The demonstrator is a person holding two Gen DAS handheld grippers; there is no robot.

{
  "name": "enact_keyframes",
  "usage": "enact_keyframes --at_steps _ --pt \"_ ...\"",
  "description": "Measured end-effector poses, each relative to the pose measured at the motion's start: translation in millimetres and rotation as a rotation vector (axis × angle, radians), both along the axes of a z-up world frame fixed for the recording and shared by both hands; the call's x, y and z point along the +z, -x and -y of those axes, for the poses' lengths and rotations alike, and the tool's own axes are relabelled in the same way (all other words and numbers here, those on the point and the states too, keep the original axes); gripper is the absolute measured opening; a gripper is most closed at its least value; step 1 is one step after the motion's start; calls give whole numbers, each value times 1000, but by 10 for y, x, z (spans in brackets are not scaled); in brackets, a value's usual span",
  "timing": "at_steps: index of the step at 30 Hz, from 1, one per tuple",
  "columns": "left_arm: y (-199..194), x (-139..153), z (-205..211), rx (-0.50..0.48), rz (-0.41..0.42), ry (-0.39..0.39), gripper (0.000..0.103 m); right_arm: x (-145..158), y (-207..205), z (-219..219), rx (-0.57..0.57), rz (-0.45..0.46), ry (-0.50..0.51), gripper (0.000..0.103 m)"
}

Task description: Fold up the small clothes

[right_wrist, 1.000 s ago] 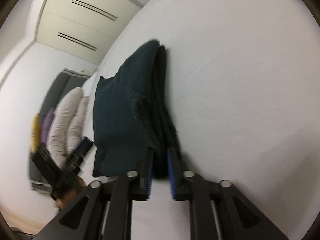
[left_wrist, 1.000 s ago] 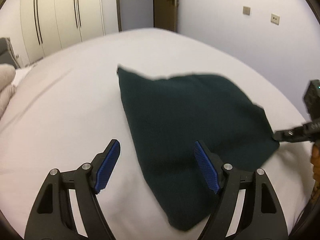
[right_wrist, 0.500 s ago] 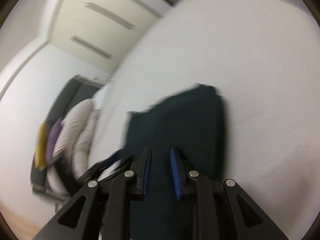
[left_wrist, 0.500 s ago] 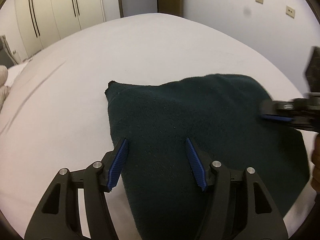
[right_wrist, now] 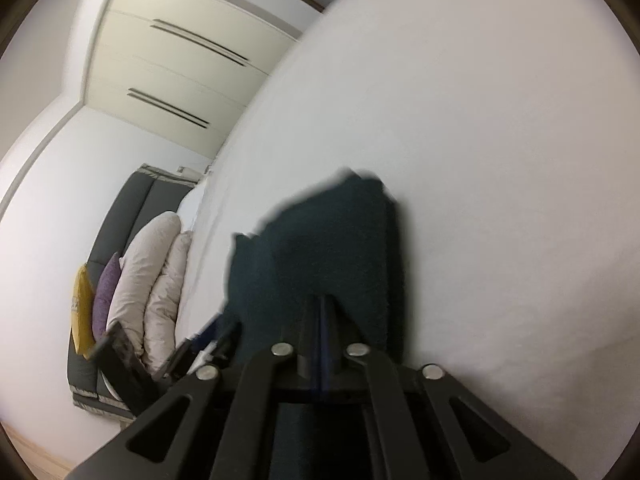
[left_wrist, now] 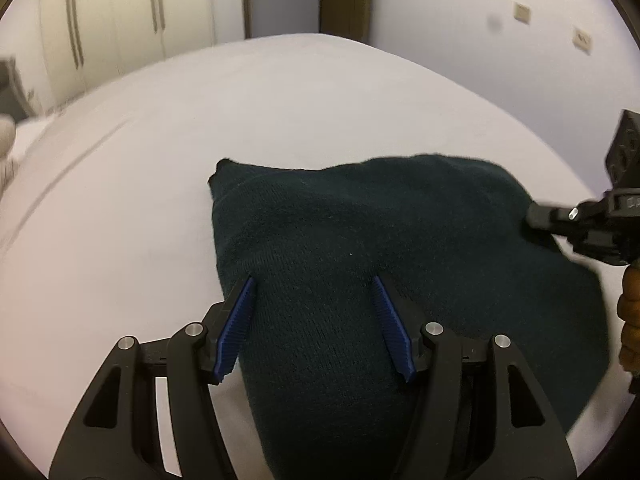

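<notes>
Item: dark green knit garment (left_wrist: pixel 360 280), lay folded on white bed (left_wrist: pixel 280 120); left gripper (left_wrist: pixel 312 312) spread, straddling its near fold; right gripper (right_wrist: pixel 322 320) pressed together, seemingly pinching its edge; advisable: lift both corners level, keep edges aligned.

We see bare white bed (left_wrist: pixel 320 92) open across the upper and left of the left wrist frame. The dark green knit (left_wrist: pixel 360 240) fills the lower centre. At the right edge the right gripper (left_wrist: pixel 538 216) blocks passage; pillows (right_wrist: pixel 152 280) crowd the right wrist frame's lower left.
</notes>
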State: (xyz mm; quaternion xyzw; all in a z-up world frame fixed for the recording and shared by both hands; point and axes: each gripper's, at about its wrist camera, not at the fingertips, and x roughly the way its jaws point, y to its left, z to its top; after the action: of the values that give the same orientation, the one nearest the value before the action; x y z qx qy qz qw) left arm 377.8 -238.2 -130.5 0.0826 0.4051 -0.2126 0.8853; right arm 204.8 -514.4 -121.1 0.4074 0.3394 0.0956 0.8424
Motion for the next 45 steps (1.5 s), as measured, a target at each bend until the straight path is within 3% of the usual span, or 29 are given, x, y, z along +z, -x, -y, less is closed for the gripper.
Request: enact_keyframes --at_steps 2,6,9,10,12,13,14,17,20,21,23,25,26,28,30,32,35,39,41,43,45 --pt "-43 -69 12 1 -11 -1 60 239 -78 -71 24 34 28 27" --pt "-30 -87 29 -5 5 -15 60 345 -71 -450 174 -1 112 29" --pt "-16 -101 20 -10 11 -15 60 125 183 -662 235 -11 106 30" --pt "-11 -106 21 -11 10 -16 60 -21 278 -669 229 -31 108 29" --pt "-22 -133 32 -13 12 -21 60 -251 434 -619 209 -6 63 15" --pt "-21 -144 40 -14 16 -27 60 -333 536 -562 186 21 50 0" --pt "-10 -141 42 -15 20 -30 60 -407 627 -505 152 24 62 0" --pt "-4 -167 37 -10 27 -25 60 -491 803 -322 96 6 -24 0" --pt "13 -162 50 -8 32 -28 60 -409 953 -269 96 -17 15 0" --pt "22 -152 50 -8 35 -28 60 -364 1009 -270 100 -21 34 3" --pt "44 -132 42 -7 40 -24 61 -181 1104 -304 87 1 71 37" --pt "61 -80 -10 5 30 -3 66 1 1198 -233 35 52 79 63" --pt "69 -36 -60 8 13 19 66 85 1210 -201 10 75 85 70" --pt "125 101 -230 33 12 69 69 184 1136 -145 -3 95 77 72" --pt "181 206 -452 91 43 128 92 206 982 -97 -5 67 68 76" --pt "146 194 -668 135 -1 201 97 174 816 -39 6 41 58 77" --pt "11 18 -837 156 -144 281 97 -10 531 5 26 -34 12 77" --pt "-65 -233 -814 113 -321 393 97 -235 255 80 35 -121 -10 77" --pt "-91 -384 -666 61 -402 385 97 -284 182 108 45 -124 -46 77" --pt "-73 -389 -603 58 -356 358 97 -282 122 117 53 -117 -68 77" --pt "-96 -405 -594 72 -365 377 96 -290 67 94 74 -127 -62 69"
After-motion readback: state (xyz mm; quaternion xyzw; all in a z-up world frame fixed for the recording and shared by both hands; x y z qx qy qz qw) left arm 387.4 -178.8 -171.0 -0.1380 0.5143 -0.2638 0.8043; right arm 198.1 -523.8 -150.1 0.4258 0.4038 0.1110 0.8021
